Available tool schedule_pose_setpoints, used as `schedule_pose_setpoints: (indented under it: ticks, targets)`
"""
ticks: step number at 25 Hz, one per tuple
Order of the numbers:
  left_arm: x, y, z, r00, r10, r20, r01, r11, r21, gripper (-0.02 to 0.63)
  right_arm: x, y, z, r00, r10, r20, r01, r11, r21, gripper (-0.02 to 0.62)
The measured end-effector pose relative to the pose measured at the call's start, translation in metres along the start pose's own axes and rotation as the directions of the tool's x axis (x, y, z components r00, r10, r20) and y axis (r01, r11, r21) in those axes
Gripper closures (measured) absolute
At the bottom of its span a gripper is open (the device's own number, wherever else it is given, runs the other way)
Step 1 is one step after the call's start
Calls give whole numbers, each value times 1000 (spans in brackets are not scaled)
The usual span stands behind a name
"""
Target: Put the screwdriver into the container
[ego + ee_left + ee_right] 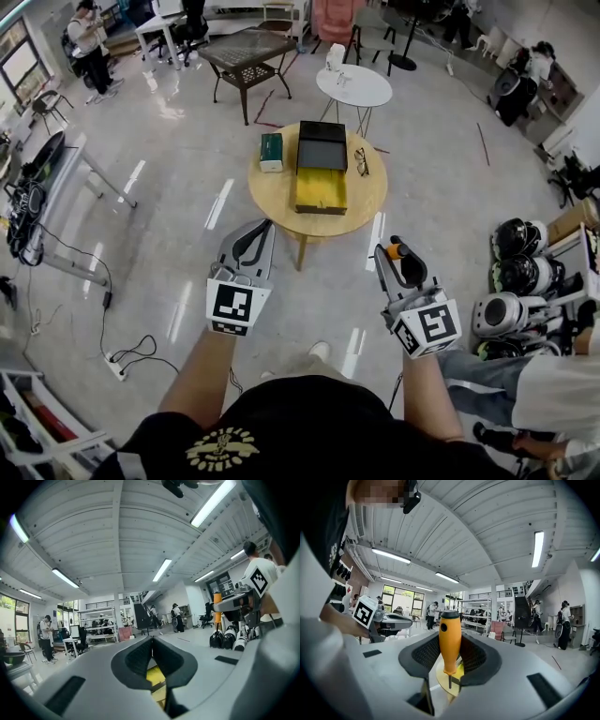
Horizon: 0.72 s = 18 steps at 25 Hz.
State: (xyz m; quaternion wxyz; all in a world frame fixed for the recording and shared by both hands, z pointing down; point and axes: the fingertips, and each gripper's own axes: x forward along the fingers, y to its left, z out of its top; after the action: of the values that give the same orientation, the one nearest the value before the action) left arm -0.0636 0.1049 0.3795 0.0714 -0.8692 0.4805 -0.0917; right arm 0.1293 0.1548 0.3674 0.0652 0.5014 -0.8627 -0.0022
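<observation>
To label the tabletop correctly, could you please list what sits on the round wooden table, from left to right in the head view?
green box → black container → glasses

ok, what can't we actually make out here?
Screwdriver tip: right gripper view, shaft end too small; head view, jaws cover all but the handle end.
Yellow drawer contents: head view, too small; left gripper view, closed jaws leave only a sliver.
Green box print: head view, too small.
</observation>
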Motion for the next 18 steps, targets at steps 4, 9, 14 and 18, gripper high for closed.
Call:
schedule_pose_setpoints:
  ticks: [4,9,14,18]
  targets:
    - [10,3,10,998,51,24,-49,997,-66,588,0,-14,3,1000,8,10,-8,1000,-14,463]
    - [26,5,25,992,113,52,-109,992,-64,588,3,-40,9,1000,17,26,-16,1000,-17,463]
    - [39,-4,26,991,122,46,-119,990,-72,588,7,-62,3,999,25,32,-25,1000,-5,463]
    - [44,-7,24,989,142,29,-138,985,-98,588,9,-73,-1,999,35,31,-35,999,12,463]
